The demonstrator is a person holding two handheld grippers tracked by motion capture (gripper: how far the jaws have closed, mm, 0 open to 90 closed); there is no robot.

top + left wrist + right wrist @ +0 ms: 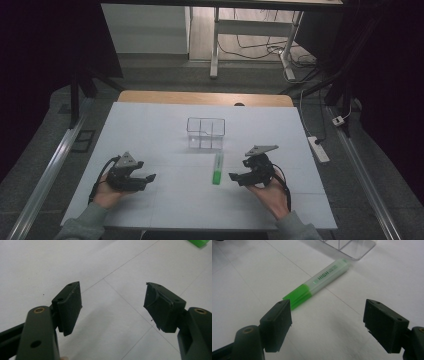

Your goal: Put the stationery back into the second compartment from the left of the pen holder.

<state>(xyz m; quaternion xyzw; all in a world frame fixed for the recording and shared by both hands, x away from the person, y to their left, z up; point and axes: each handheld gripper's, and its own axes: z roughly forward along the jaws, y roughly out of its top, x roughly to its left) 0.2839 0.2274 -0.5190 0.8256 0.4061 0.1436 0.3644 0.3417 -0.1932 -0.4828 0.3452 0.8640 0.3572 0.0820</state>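
Clearly, your right hand-held gripper (238,176) was the nearer of the two to the work: its jaws stood wide apart and gripped nothing, and they pointed toward the green highlighter (217,169), which lay flat just beyond them without touching either pad. In the right gripper view the highlighter (318,283) lay slantwise ahead of the gap, its green cap end nearest your left pad and its pale barrel running away toward the clear organizer (352,247). Your left hand-held gripper (149,177) rested low over the white surface (150,130), well apart from the highlighter, and its jaws were likewise spread wide and empty; in the left gripper view only a green corner of the highlighter (199,242) peeped in at the top edge. Further out, the clear organizer (205,133) stood upright near the middle of the surface, just past the far end of the highlighter, and its compartments looked empty. Judged from that, you had hardly started: nothing had been grasped or lifted. What remained, as I read it, was to close on the highlighter, carry it and set it in a compartment.
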